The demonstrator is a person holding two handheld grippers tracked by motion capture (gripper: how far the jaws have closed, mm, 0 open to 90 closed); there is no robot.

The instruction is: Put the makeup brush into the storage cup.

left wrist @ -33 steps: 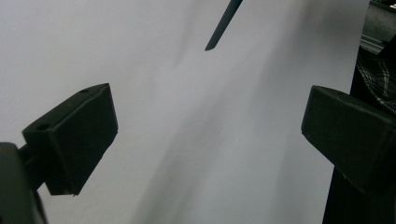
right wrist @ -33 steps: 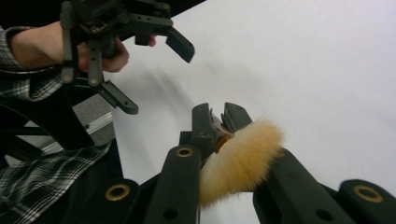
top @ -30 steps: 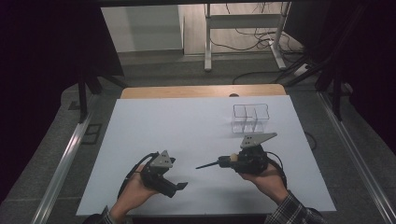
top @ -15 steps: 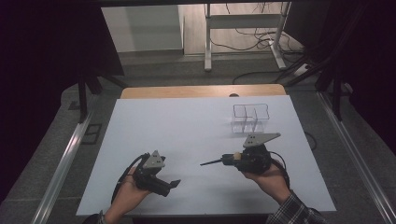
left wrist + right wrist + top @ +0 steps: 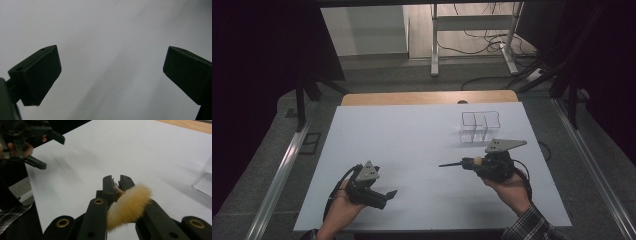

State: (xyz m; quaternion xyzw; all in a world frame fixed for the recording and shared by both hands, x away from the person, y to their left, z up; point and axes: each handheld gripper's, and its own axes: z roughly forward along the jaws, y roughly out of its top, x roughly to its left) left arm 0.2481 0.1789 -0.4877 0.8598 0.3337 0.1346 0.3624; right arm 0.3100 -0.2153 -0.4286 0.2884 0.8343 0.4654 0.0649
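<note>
Toward the lower right of the high view, the right gripper (image 5: 462, 163) is clamped on a slim black-handled brush with a tan bristle head (image 5: 458, 163), the handle pointing left over the white table sheet (image 5: 412, 145). From the right gripper view, the bushy bristles (image 5: 130, 206) bulge out behind the closed jaws, so the grip sits just at the neck of the brush. At lower left, the left gripper (image 5: 384, 194) hovers low over the sheet with its jaws spread wide and nothing between them. A clear, wire-edged divided holder (image 5: 479, 127) stands just above and behind the right hand (image 5: 507, 187). With so narrow a bite near the bristles, the brush could pivot or slip if the long handle knocks the table or the holder's rim.
</note>
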